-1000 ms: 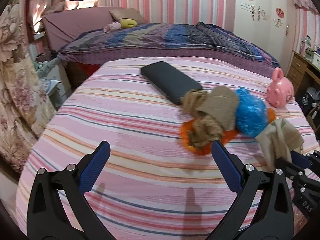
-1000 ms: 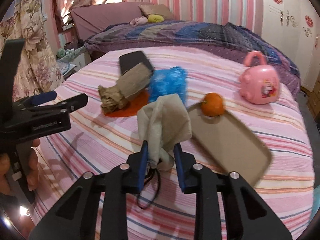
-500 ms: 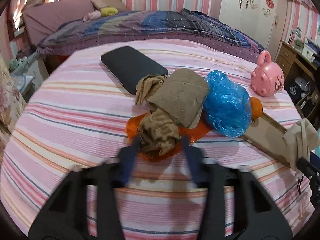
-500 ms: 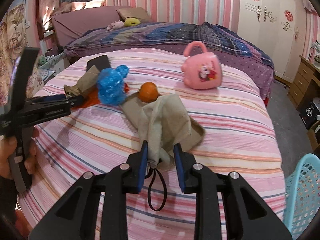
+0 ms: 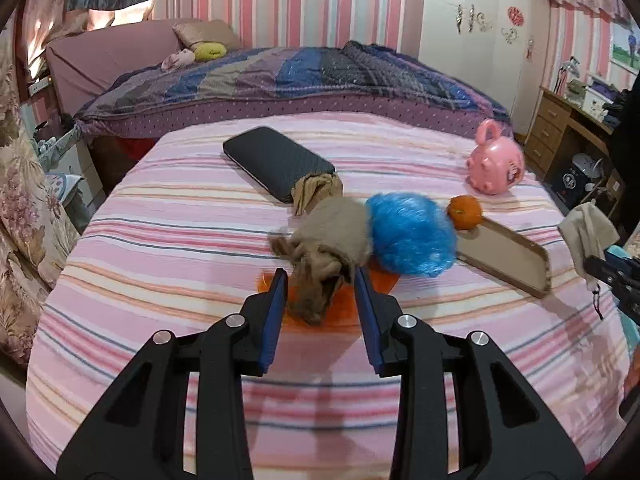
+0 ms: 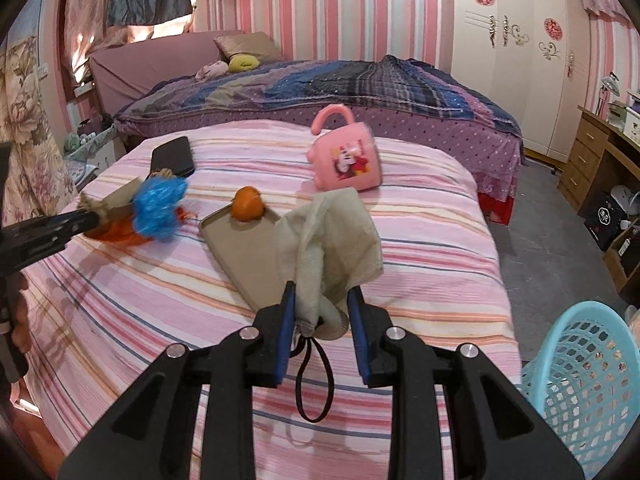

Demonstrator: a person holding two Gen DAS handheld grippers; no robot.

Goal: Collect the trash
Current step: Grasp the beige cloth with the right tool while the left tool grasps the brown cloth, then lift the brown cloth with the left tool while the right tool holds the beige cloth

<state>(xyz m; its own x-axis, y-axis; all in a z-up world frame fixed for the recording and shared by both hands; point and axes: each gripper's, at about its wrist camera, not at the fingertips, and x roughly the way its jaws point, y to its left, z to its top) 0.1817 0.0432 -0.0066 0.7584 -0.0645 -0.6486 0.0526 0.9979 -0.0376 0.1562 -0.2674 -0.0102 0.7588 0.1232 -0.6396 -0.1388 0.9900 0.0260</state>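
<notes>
Trash goes binward: right tool (image 6: 320, 312) pinches a beige rag (image 6: 332, 236) near the blue basket (image 6: 580, 368), while left tool (image 5: 320, 292) clamps crumpled brown paper (image 5: 324, 256) mid-bed.

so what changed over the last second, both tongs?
The left tongs went from wide open and short of the pile to closed around the near end of the crumpled brown paper, apparently gripping it. The right tongs swung right with the beige cloth, bringing the blue basket into view. Unchanged: the right grip on the cloth; the orange, tray and pink mug on the bed.
</notes>
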